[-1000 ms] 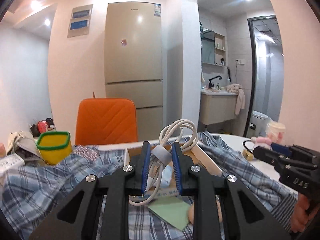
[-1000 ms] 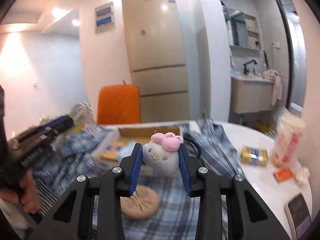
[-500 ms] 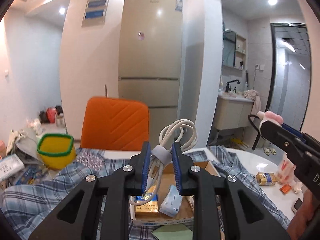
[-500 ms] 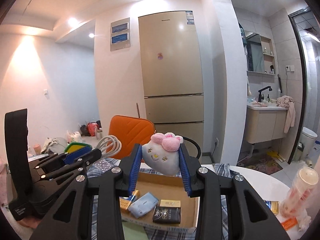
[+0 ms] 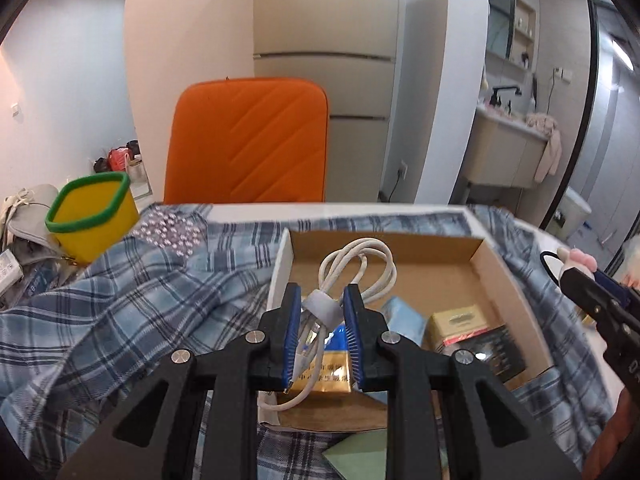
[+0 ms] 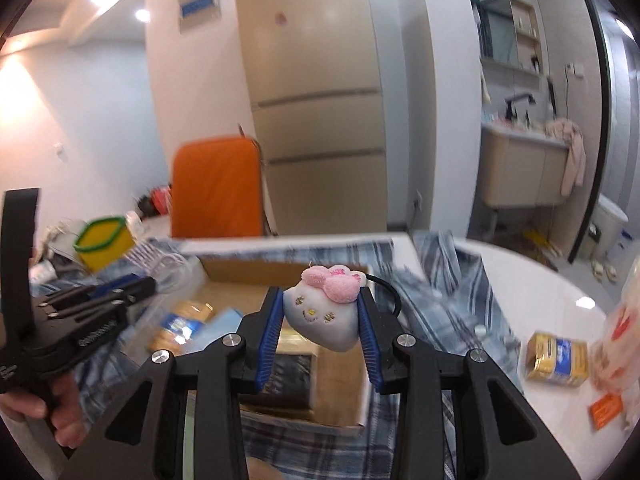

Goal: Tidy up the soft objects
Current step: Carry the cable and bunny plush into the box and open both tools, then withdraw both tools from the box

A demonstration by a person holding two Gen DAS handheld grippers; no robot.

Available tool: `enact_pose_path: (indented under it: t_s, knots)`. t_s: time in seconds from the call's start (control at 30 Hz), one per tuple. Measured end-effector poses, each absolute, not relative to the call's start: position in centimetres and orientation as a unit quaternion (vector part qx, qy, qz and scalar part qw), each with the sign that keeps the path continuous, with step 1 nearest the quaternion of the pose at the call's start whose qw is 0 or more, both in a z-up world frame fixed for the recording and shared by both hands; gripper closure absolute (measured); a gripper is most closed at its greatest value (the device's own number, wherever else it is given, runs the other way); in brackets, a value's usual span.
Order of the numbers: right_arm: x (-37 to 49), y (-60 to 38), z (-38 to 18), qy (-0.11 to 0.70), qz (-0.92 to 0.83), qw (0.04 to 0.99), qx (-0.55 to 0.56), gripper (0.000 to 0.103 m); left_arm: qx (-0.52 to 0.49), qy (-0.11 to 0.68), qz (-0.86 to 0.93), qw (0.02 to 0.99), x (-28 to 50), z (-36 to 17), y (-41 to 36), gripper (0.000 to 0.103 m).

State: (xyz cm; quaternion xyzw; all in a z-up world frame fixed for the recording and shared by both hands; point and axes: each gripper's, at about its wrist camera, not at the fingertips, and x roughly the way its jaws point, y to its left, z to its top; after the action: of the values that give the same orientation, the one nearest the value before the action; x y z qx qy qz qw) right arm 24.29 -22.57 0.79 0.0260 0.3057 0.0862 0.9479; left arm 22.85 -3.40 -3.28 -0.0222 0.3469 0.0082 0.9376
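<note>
A: Left claw (image 5: 322, 322) is clenched on the cable (image 5: 352, 268), right claw (image 6: 318, 322) on the plush (image 6: 322, 312); both hang over the box (image 5: 516, 280) on the desk (image 6: 520, 280).

B: Step?

A: Likely carrying both to the box. Next calls for lowering each inside, clear of the packets, then releasing.

B: Changed?

A: A second ago the claws sat nearer the shirt (image 5: 120, 300); the box has come close under them.

The cable (image 5: 357, 265) is white, the plush toy (image 6: 325, 311) white with a pink bow. The shirt (image 5: 120, 296) is blue plaid; the chair (image 5: 248, 140) is orange.
</note>
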Motion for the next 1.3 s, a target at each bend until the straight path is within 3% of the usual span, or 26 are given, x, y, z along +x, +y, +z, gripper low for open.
enact_pose_path:
  t_s: [0.47,0.53,0.57,0.6,0.8,1.3]
  knots:
    - [26.7,-22.2,-4.3,0.384,0.113,0.915,0.052,0.065,-0.023,0.399,-0.036,0.916,23.7,-6.7,-4.5,0.081]
    - [26.6,-21.9,-4.3,0.381,0.112,0.917,0.043,0.065,-0.024,0.399,-0.043,0.916,23.6,-6.5,-4.5,0.058]
    - [26.6,-21.8,-4.3,0.38,0.114,0.917,0.04,0.061,-0.025,0.396,-0.042,0.917,23.4,-6.3,-4.6,0.025]
    - [26.5,-21.7,-4.3,0.38,0.118,0.916,0.038,0.06,-0.026,0.384,-0.039,0.922,23.0,-6.0,-4.6,0.011]
    - [26.3,-21.4,-4.2,0.38,0.129,0.915,0.041,0.045,-0.035,0.324,-0.037,0.945,21.4,-3.6,-3.9,0.011]
    - [20.8,-22.3,3.3,0.263,0.114,0.957,0.041,0.039,-0.068,0.129,-0.014,0.989,14.8,4.5,-1.6,0.01]
